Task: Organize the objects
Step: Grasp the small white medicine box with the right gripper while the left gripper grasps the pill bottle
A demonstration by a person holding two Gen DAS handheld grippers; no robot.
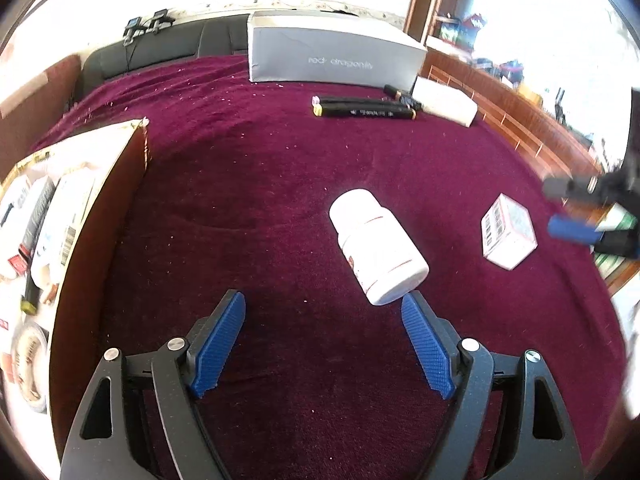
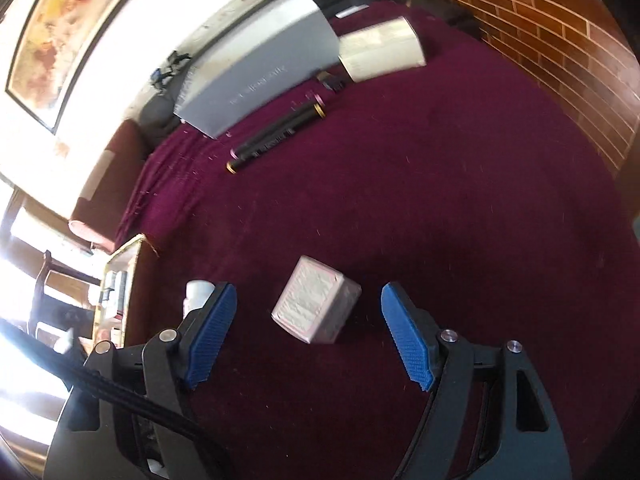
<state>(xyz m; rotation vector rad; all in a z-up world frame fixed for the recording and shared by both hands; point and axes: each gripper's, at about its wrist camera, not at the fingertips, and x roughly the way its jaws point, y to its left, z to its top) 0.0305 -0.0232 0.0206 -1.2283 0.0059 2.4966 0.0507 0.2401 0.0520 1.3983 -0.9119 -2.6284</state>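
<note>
A white pill bottle [image 1: 378,246] lies on its side on the maroon cloth, just ahead of my left gripper's right fingertip. My left gripper [image 1: 324,308] is open and empty. A small white and pink box [image 1: 508,230] sits to the right of the bottle; in the right wrist view it [image 2: 316,304] lies between and just ahead of the fingers. My right gripper [image 2: 308,300] is open and empty; it also shows at the right edge of the left wrist view [image 1: 576,208]. The bottle's end peeks behind the right gripper's left finger [image 2: 198,294].
An open carton [image 1: 60,216] holding several packages stands at the left. A grey box [image 1: 332,52] stands at the back, with black markers [image 1: 364,108] and a white box [image 1: 444,102] in front of it. A brick-pattern wooden wall [image 2: 560,52] lies to the right.
</note>
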